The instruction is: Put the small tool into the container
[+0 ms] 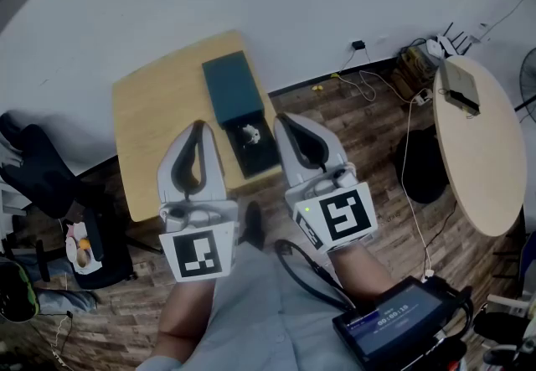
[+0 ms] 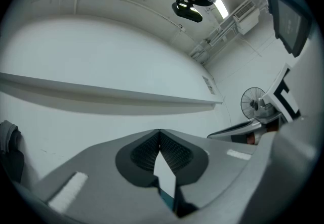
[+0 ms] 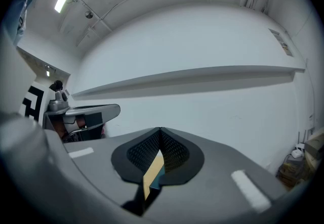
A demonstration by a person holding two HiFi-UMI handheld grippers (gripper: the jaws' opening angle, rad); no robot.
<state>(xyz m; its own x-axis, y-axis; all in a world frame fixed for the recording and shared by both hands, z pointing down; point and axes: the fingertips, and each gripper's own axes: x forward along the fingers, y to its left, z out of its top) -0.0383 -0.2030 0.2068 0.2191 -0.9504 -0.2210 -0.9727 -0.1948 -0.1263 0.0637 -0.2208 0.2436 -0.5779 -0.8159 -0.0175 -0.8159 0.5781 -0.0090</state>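
In the head view a dark teal container (image 1: 233,89) lies on a small wooden table (image 1: 155,122), with its dark open half (image 1: 260,156) towards me. A small pale tool (image 1: 249,135) rests inside that open half. My left gripper (image 1: 198,125) is held over the table just left of the container, jaws shut and empty. My right gripper (image 1: 280,118) is just right of the container, also shut and empty. In the left gripper view the left gripper (image 2: 159,131) has its tips touching and faces a white wall. The right gripper view shows the right gripper (image 3: 160,129) the same way.
A round beige table (image 1: 473,143) stands at the right, with cables (image 1: 368,80) on the wood floor beside it. A black chair (image 1: 33,168) and bags are at the left. A dark screen device (image 1: 402,323) hangs near my right arm. A fan (image 2: 253,102) shows in the left gripper view.
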